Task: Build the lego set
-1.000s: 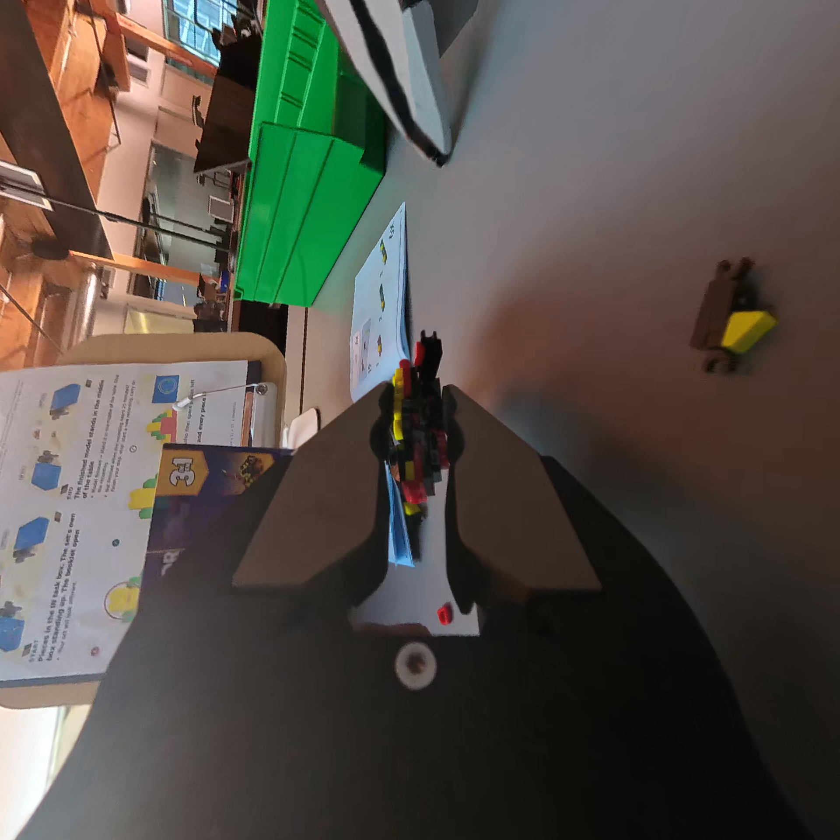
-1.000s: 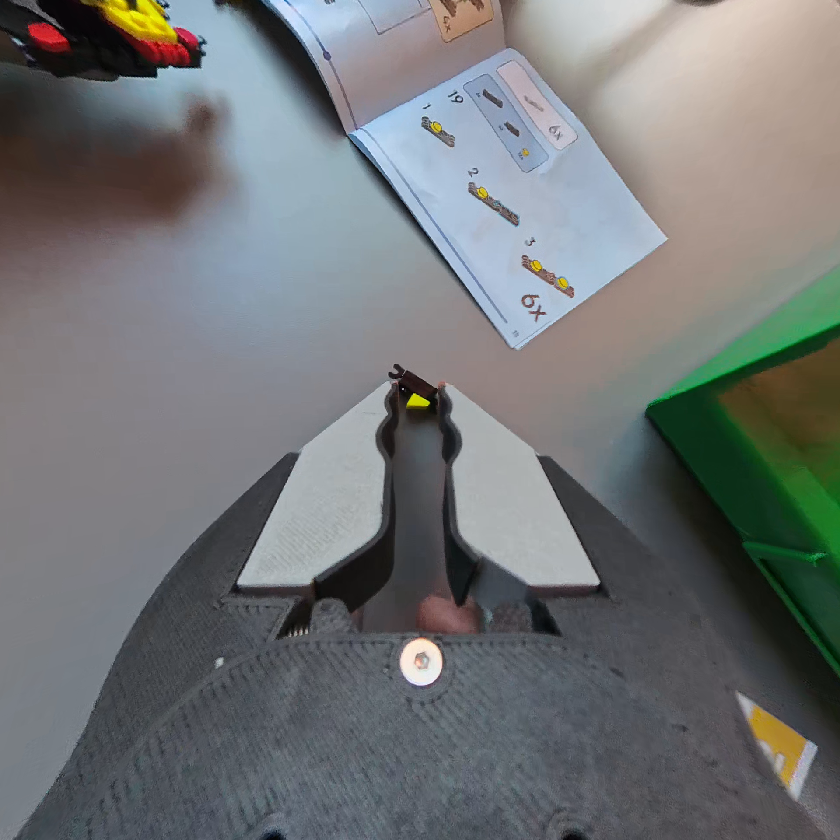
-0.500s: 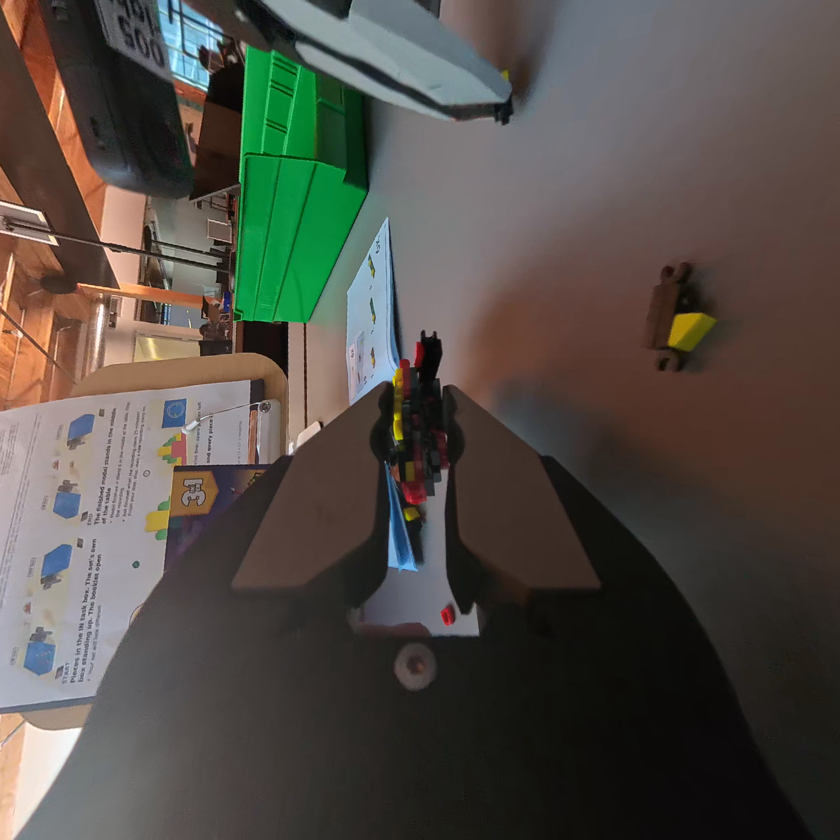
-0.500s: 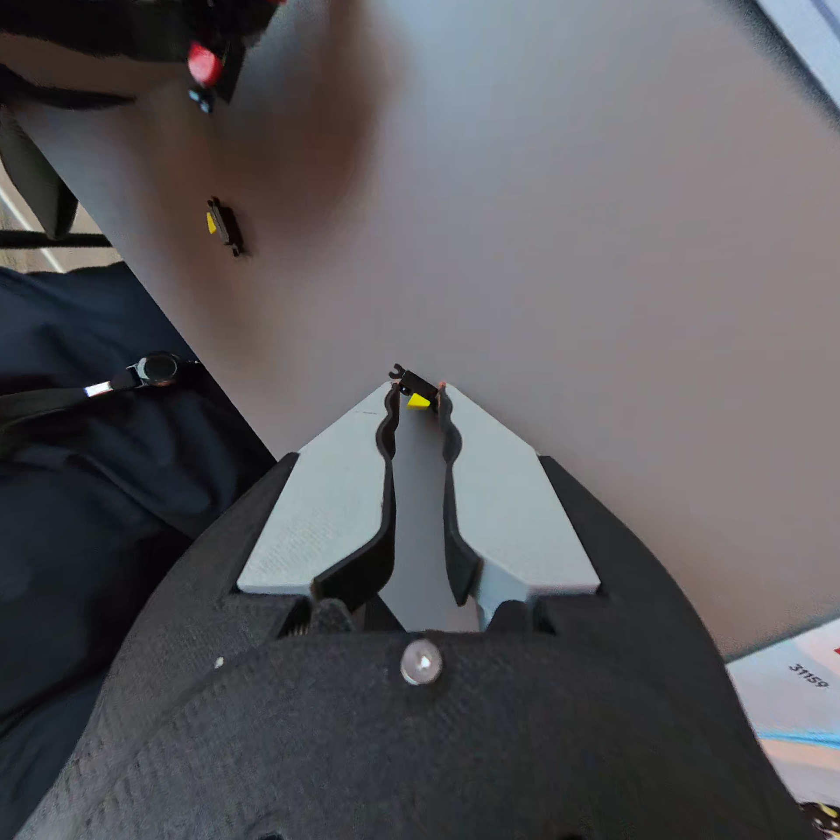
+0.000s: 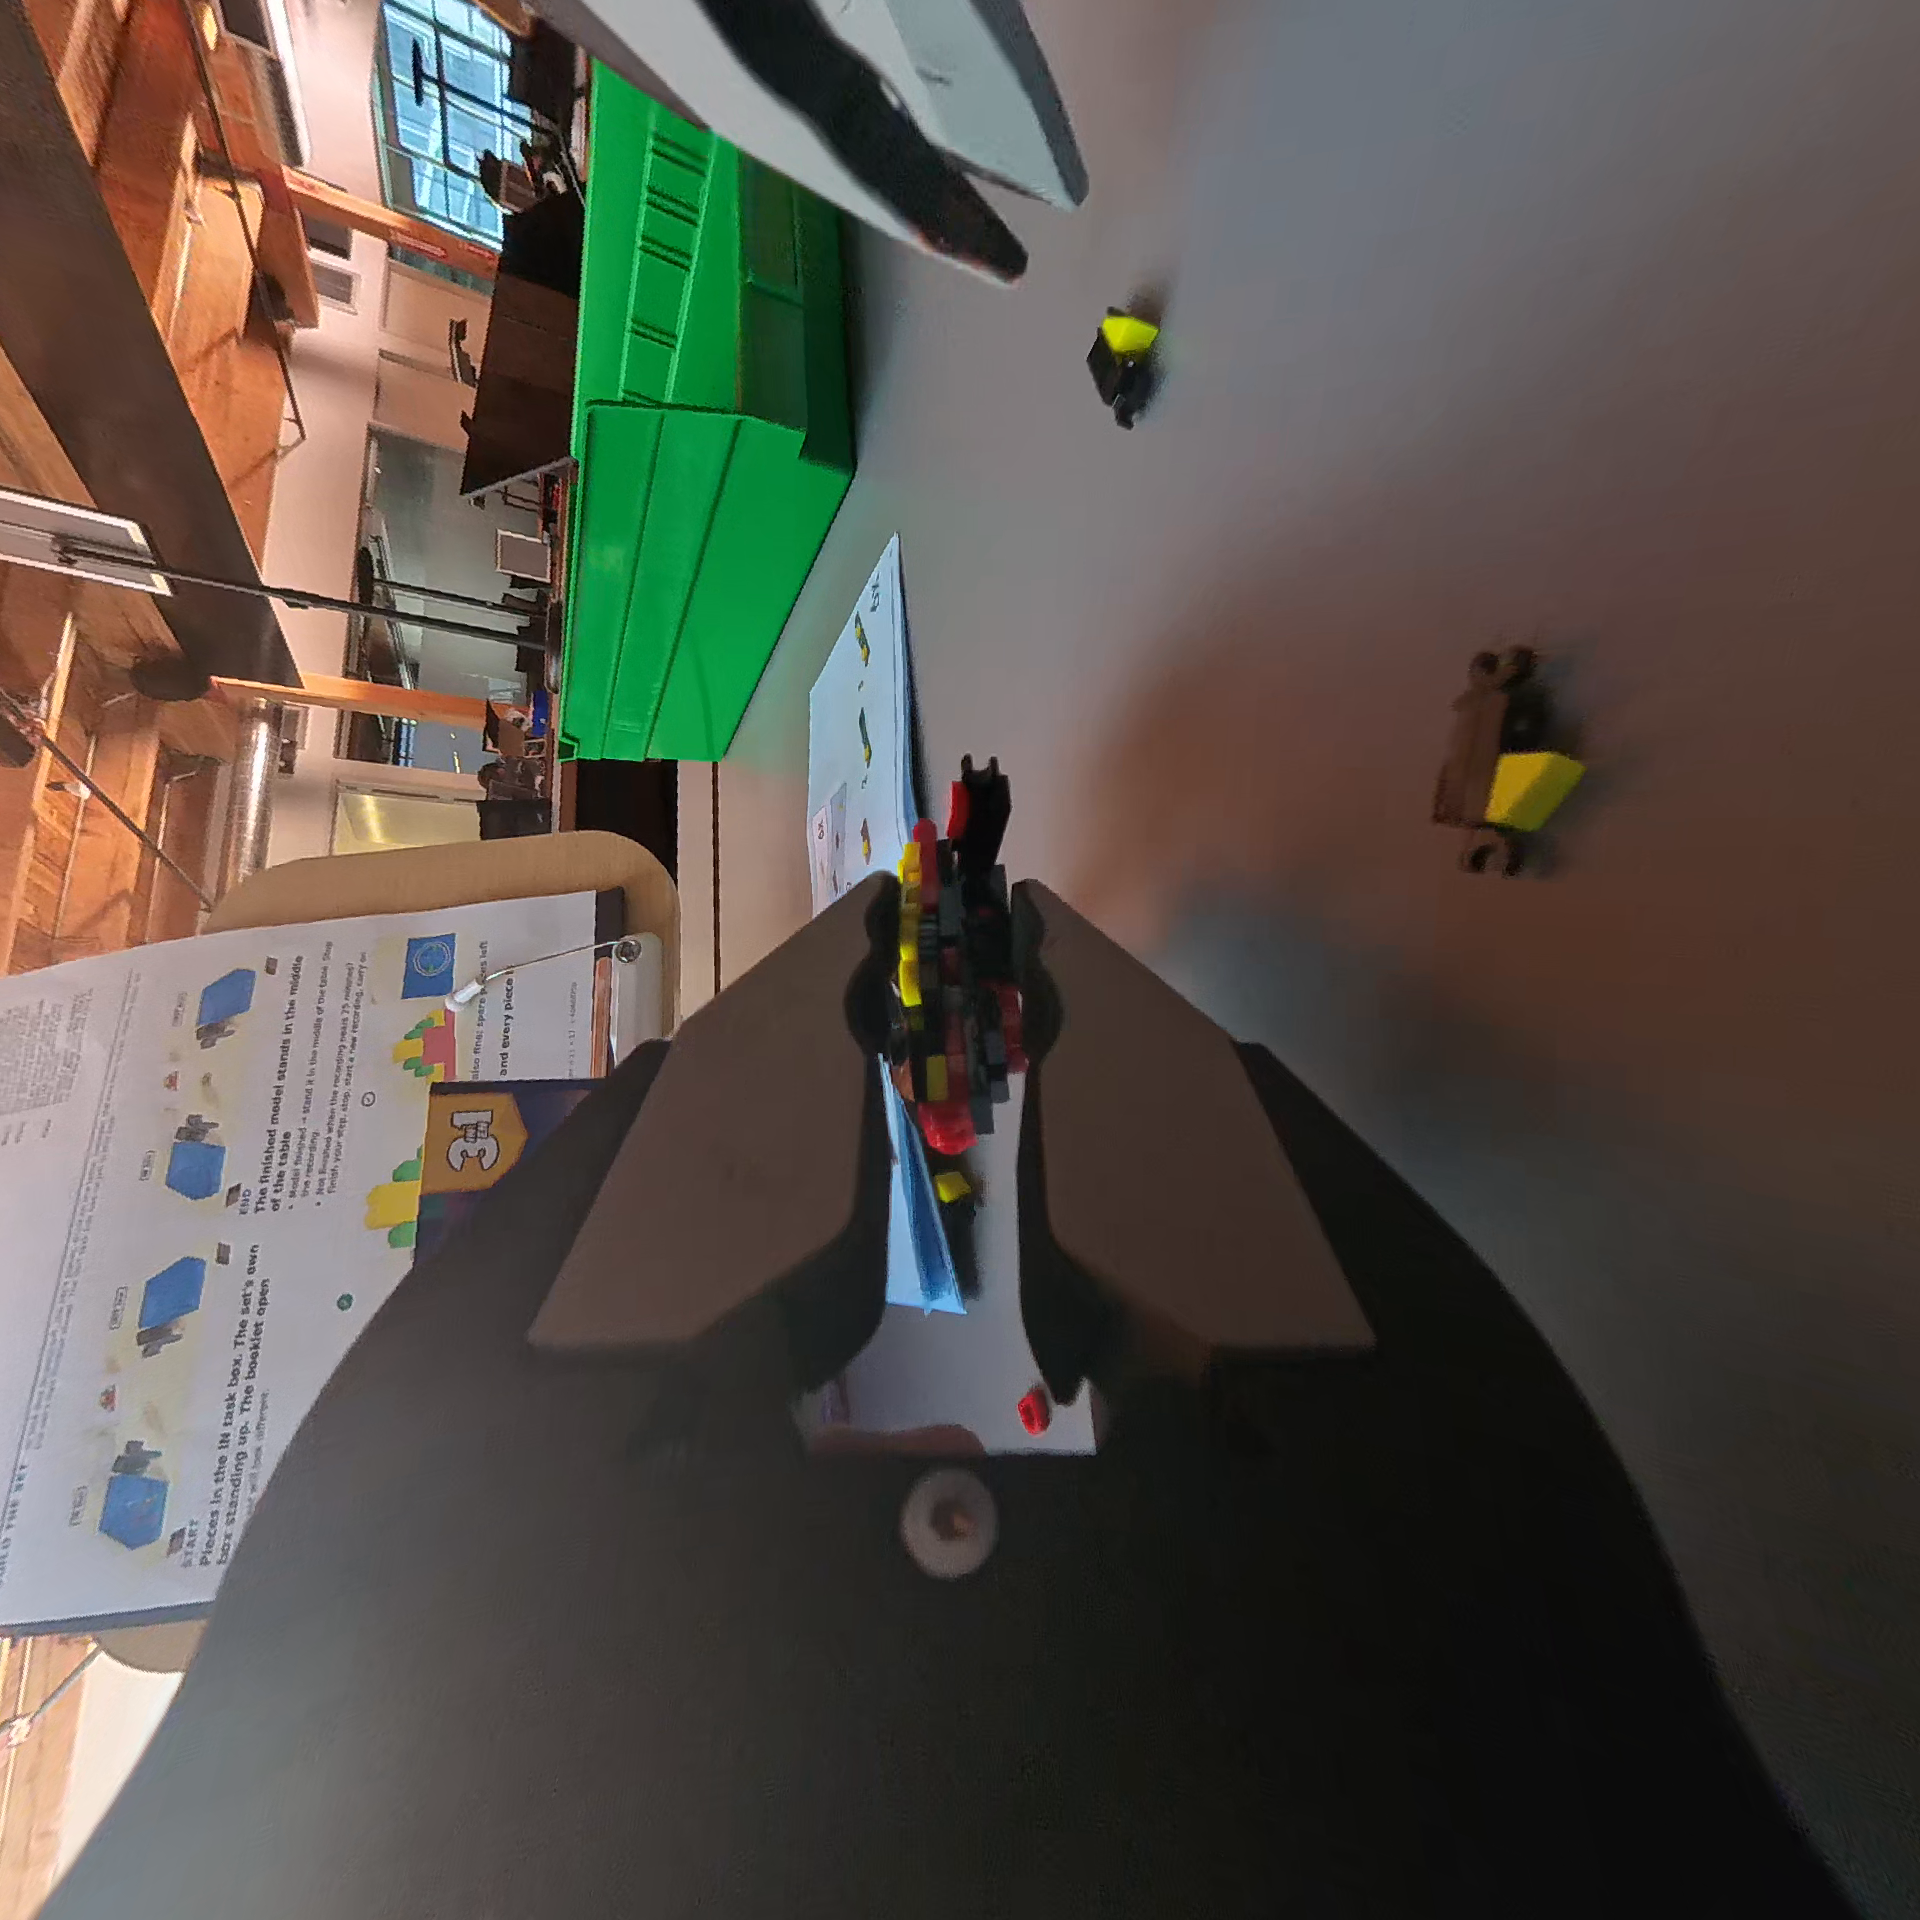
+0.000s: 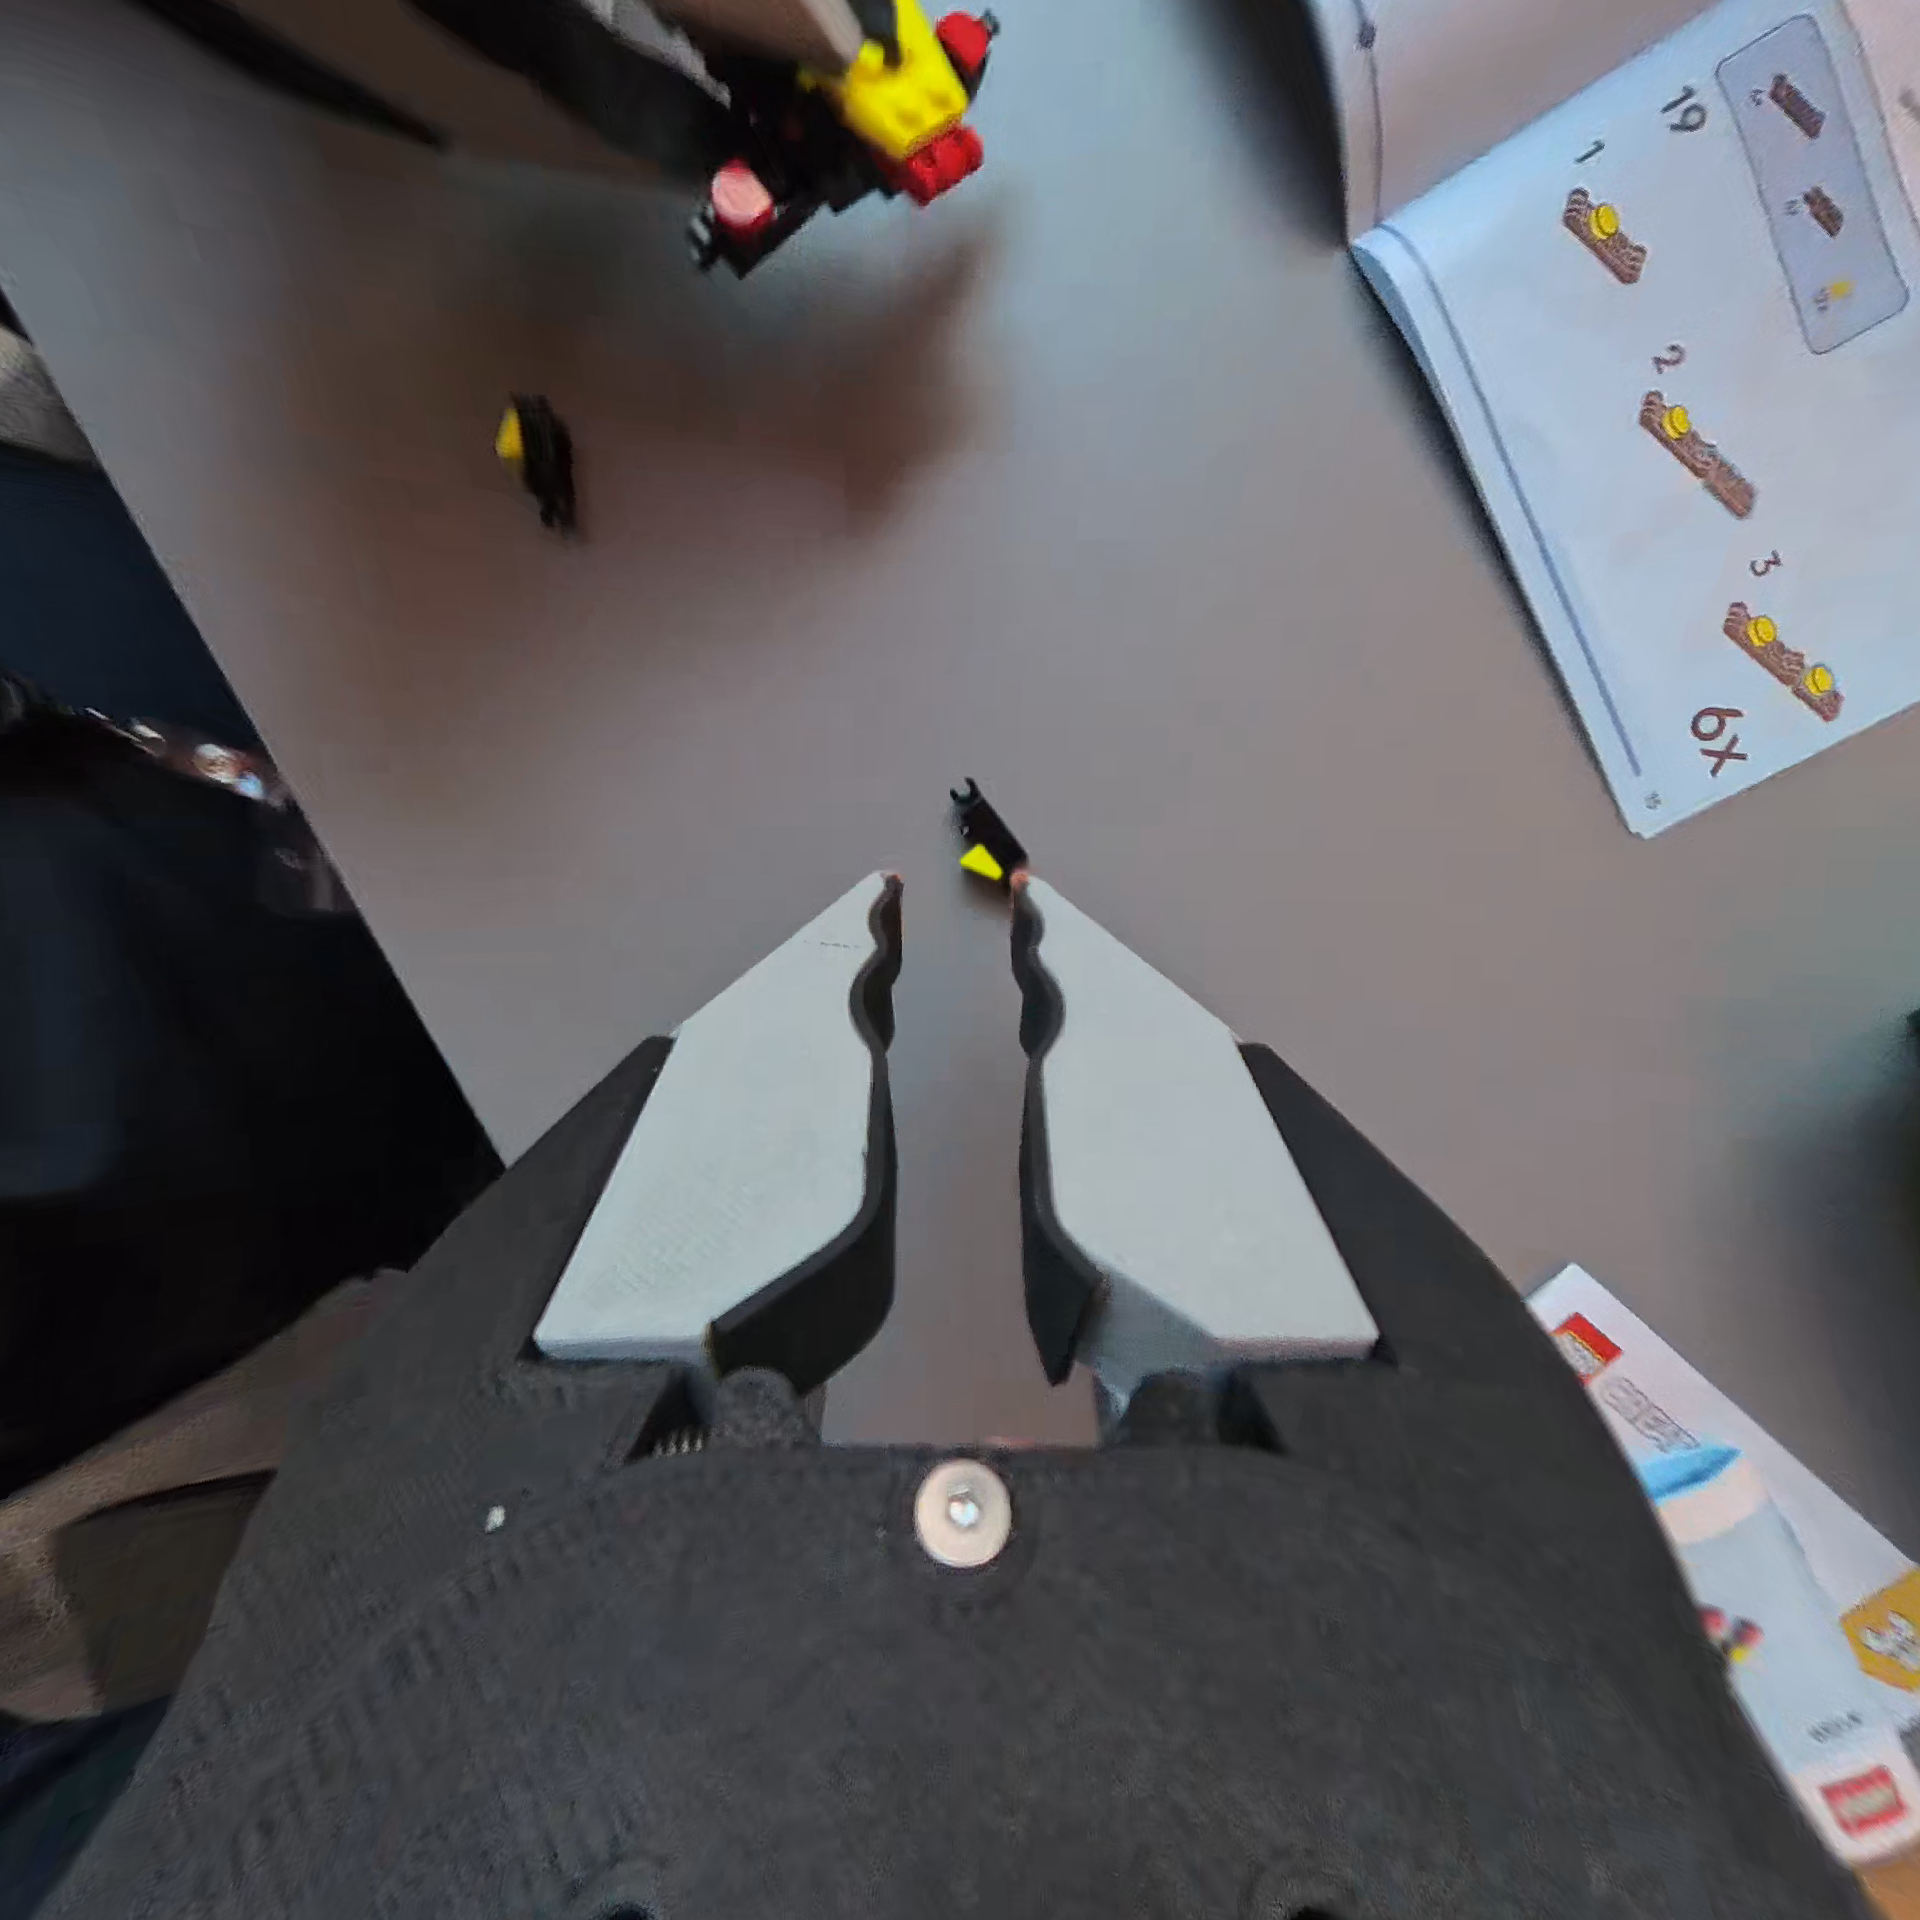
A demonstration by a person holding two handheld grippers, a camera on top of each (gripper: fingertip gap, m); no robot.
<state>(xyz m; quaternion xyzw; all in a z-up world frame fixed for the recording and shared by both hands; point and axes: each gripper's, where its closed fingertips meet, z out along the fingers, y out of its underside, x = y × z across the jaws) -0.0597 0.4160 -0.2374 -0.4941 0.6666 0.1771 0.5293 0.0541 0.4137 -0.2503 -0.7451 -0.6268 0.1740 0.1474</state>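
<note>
Two grippers work over a grey bench (image 6: 1195, 540). In the left wrist view, the left gripper (image 5: 956, 935) has its dark fingers (image 5: 748, 1122) clamped on a partly built lego model (image 5: 951, 997) of black, red and yellow bricks, held above the bench. In the right wrist view the same model (image 6: 862, 125) shows at 12 o'clock, near the top edge.

The right gripper (image 6: 956, 883) has its pale grey fingers (image 6: 748, 1122) apart, holding nothing. Just beyond their tips, toward the right-hand finger, a small black and yellow piece (image 6: 985, 836) lies on the bench; whether it touches that fingertip is not clear. From the left wrist view this piece (image 5: 1124, 358) sits at 1 o'clock, just below the tips of the right gripper coming in from the top edge.

A second small piece, brown with a yellow wedge (image 5: 1501, 769), lies on the bench at 2 o'clock in the left wrist view, well apart from the first. In the right wrist view it (image 6: 535, 452) appears at 10 o'clock, near the bench edge.

An open instruction booklet (image 6: 1683, 416) lies at 2 o'clock in the right wrist view. A green bin (image 5: 686, 499) stands at the far side of the bench, at 11 o'clock in the left wrist view. A printed sheet on a clipboard (image 5: 208, 1247) is at 9 o'clock there, partly covered by the lego box (image 5: 488, 1153).
</note>
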